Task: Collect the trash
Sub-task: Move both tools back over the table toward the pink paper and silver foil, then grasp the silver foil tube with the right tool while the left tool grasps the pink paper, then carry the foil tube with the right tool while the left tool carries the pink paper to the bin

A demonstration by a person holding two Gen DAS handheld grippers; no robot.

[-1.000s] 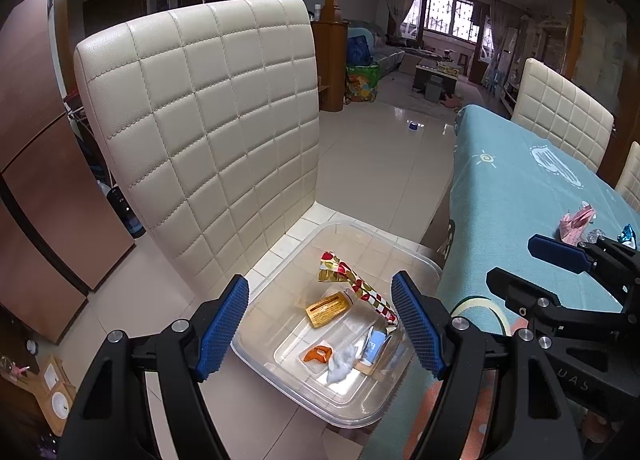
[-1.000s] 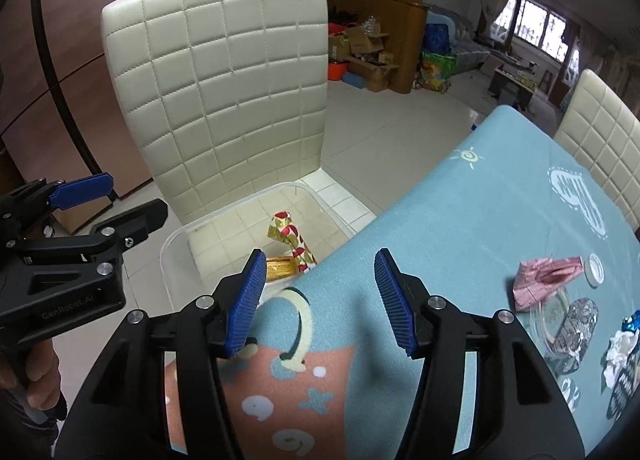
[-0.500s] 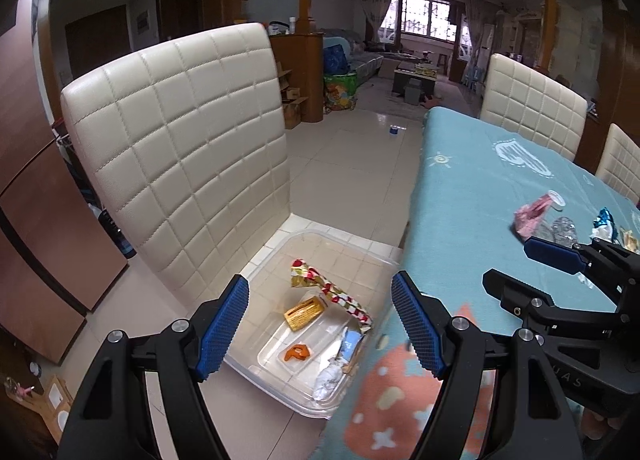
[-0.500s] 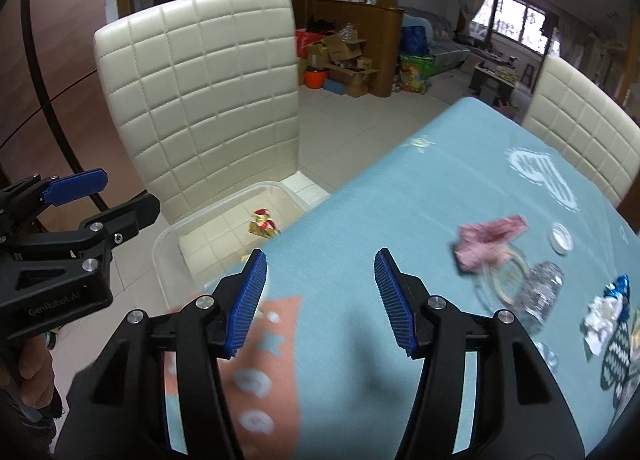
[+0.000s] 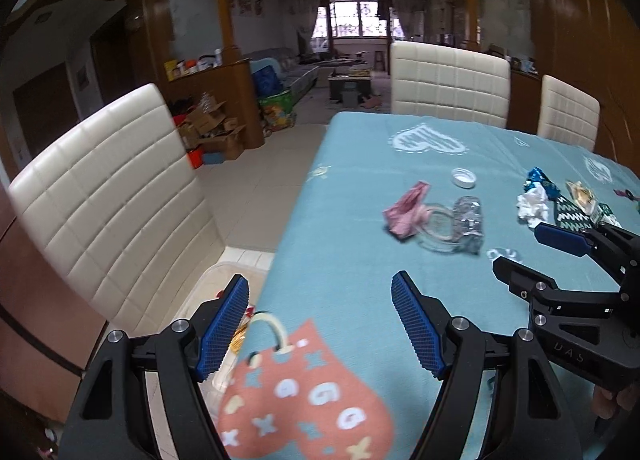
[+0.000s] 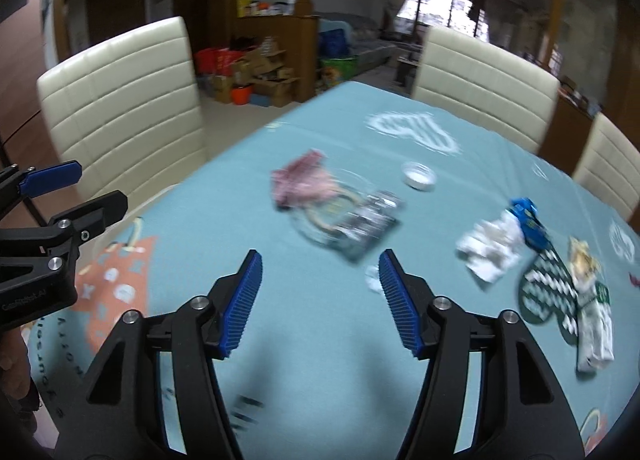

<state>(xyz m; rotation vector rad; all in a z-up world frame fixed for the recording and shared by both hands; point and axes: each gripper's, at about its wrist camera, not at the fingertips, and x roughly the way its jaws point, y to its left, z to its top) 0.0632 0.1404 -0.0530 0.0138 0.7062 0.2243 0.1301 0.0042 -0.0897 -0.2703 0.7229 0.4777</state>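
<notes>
Trash lies on the teal tablecloth (image 5: 352,220): a pink wrapper (image 5: 406,212) (image 6: 298,180), a clear crushed plastic piece (image 5: 466,220) (image 6: 360,226), a white cap (image 5: 463,177) (image 6: 418,176), a crumpled white tissue (image 5: 532,204) (image 6: 490,246), a blue wrapper (image 6: 528,220) and more wrappers at the right. A clear bin (image 5: 218,284) with wrappers sits on the floor left of the table. My left gripper (image 5: 320,324) is open and empty over the table's near edge. My right gripper (image 6: 320,292) is open and empty, just short of the clear plastic.
Cream padded chairs stand at the left (image 5: 104,196) and at the far side (image 5: 448,88) of the table. The right gripper shows at the right of the left wrist view (image 5: 568,260). Cardboard boxes (image 5: 208,128) lie beyond on the tiled floor.
Both grippers have swung right, away from the bin and over the table. The trash pile has come nearer and more central in both views. Both stay open and empty.
</notes>
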